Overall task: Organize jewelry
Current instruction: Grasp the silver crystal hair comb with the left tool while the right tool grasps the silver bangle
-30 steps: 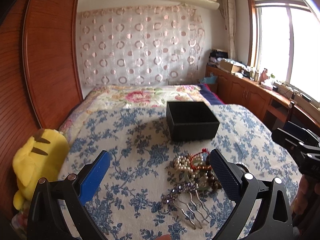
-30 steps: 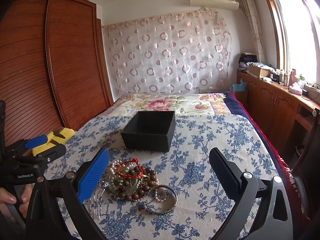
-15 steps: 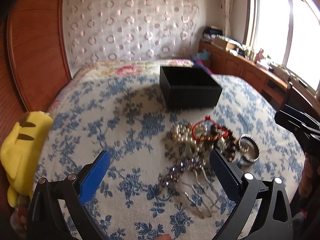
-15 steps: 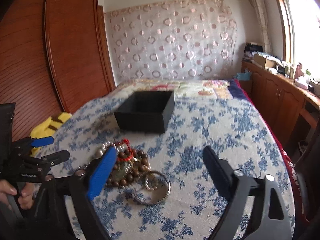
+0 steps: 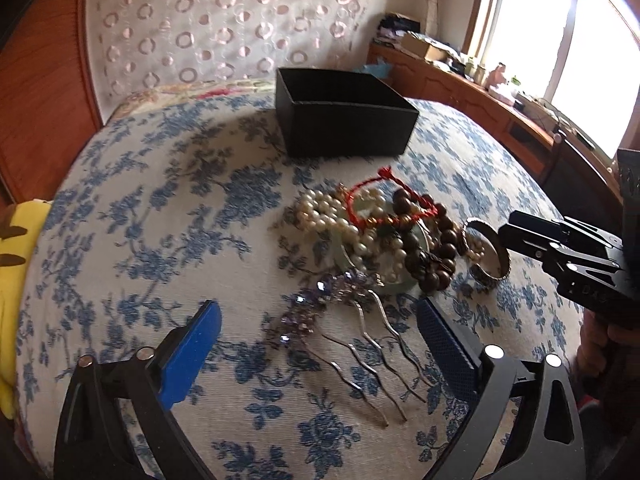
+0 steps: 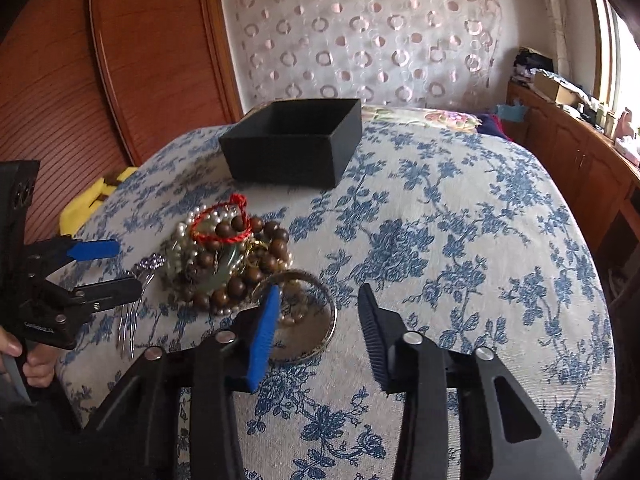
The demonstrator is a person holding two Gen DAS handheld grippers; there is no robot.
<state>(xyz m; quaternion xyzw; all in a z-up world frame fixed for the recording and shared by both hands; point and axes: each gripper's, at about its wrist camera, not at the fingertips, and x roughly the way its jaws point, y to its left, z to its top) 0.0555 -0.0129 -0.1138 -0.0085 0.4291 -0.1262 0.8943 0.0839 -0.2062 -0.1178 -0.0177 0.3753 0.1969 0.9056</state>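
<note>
A pile of jewelry lies on the blue-flowered bedspread: a pearl strand, a red cord bracelet, brown wooden beads, a silver bangle and a purple jewelled hair comb. An open black box stands behind the pile. My left gripper is open, low over the comb. My right gripper is open, narrower than before, with the silver bangle between its fingers. The box and beads also show in the right wrist view.
A yellow plush toy lies at the bed's left edge beside a wooden wardrobe. A wooden counter with clutter runs under the window on the right. The bedspread stretches right of the pile.
Both grippers moved down and forward toward the jewelry pile. The right gripper's jaws narrowed and now straddle the silver bangle. The left gripper closed in on the hair comb.
</note>
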